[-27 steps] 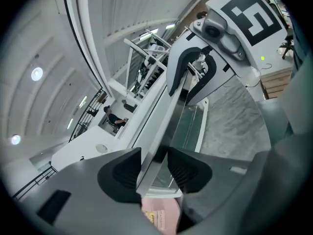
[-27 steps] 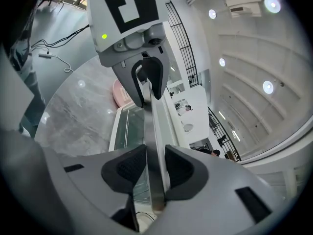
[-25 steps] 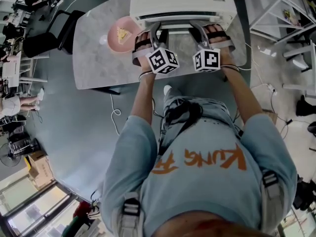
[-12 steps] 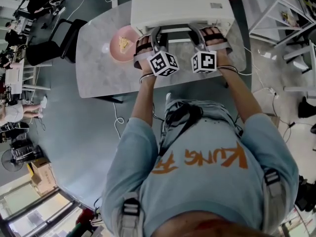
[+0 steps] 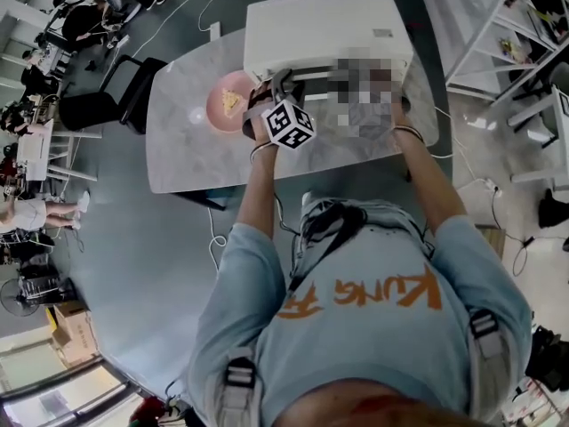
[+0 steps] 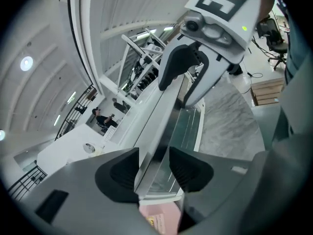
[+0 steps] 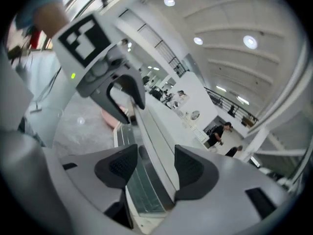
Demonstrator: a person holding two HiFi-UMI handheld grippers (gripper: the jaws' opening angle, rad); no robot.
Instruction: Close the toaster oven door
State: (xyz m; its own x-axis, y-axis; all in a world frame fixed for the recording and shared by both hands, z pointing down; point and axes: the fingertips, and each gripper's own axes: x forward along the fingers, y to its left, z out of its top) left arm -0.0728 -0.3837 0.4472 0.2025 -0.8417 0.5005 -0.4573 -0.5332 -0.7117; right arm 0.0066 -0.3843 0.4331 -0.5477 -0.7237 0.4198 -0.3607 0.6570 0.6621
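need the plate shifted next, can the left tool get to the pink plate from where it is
Probably yes. The left tool, jaws opening around the oven door's edge, is right beside the pink plate on the table, with nothing visible between them.

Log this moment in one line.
left gripper: jaws opening, door handle between | right gripper: jaws opening, door handle between | door: looks shut

Blue shirt (image 5: 267, 327), orange lettering (image 5: 360, 290) — perhaps harness straps (image 5: 485, 350).
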